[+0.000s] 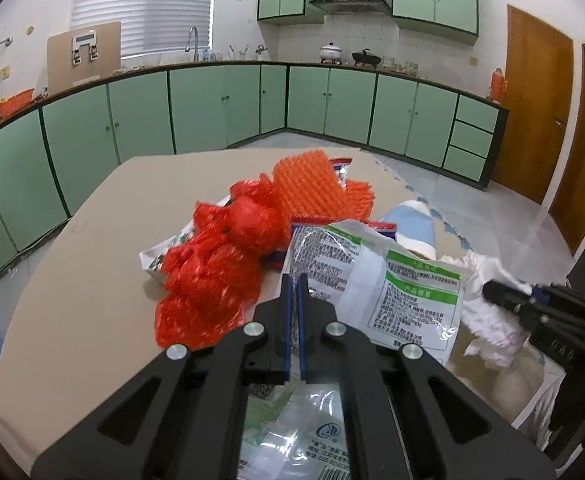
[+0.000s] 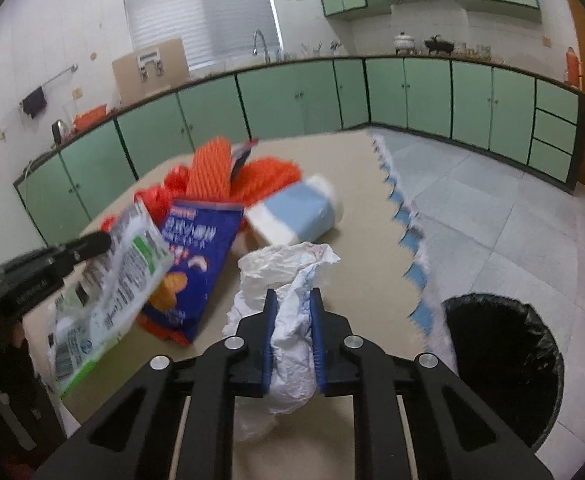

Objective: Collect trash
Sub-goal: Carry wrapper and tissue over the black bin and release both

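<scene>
Fingers of the left gripper (image 1: 294, 280) pinch a white-and-green printed wrapper (image 1: 404, 292), lifted above the beige table (image 1: 92, 264). Right gripper (image 2: 292, 300) clamps a crumpled white tissue wad (image 2: 292, 320). Orange mesh trash (image 1: 212, 272) lies at ten o'clock of the left gripper; a black-lined bin (image 2: 504, 364) sits at three o'clock of the right gripper.

The left wrist camera sits just behind the left gripper (image 1: 294, 280), looking forward and slightly down across the table (image 1: 92, 260) toward the green cabinets (image 1: 212, 108); the right wrist camera looks likewise along the right gripper (image 2: 292, 296), angled more to the table's right edge and the black-lined bin (image 2: 504, 364) on the floor; both sit close over the pile, sharing the orange netting (image 1: 312, 184) (image 2: 212, 168), the blue-and-white carton (image 1: 412, 228) (image 2: 296, 208) and each other's gripper.
</scene>
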`<state>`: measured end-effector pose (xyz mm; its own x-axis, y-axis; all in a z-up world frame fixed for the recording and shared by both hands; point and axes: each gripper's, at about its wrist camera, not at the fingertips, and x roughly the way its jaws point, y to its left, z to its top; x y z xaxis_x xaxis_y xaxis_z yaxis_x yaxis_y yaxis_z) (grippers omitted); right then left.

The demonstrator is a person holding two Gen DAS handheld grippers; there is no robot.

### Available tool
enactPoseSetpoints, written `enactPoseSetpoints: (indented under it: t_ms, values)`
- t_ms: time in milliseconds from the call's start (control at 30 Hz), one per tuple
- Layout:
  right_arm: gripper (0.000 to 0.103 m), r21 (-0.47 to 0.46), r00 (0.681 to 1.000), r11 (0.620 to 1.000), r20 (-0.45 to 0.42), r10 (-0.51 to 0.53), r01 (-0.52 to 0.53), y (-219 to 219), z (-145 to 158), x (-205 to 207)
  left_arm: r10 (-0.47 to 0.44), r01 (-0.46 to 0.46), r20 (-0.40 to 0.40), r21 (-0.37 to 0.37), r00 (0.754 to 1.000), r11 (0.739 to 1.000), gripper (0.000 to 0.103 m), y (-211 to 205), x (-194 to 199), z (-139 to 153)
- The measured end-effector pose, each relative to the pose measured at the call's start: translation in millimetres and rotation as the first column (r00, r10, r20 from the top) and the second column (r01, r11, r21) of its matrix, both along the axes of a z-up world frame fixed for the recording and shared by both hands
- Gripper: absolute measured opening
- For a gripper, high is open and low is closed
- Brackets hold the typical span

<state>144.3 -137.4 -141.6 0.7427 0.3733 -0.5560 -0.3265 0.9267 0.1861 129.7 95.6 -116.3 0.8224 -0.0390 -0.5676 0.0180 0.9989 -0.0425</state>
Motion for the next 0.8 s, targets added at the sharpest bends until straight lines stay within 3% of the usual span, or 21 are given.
enactPoseSetpoints:
  t_ms: [333,800]
  values:
    - [0.013,0.015,0.994,0.997,0.075,-0.074,0.073,-29.2,35.6,0.8,-0.081,0.081,0.042,0.002,0.996,0.997,0.001,-37.1,12.8,16.1]
    - [0.013,0.015,0.961,0.968,0.116,-0.251,0.251,-110.5,49.1,-3.1,-0.24,0.242,0.067,-0.022,0.968,0.97,0.001,-120.6,42.5,23.8]
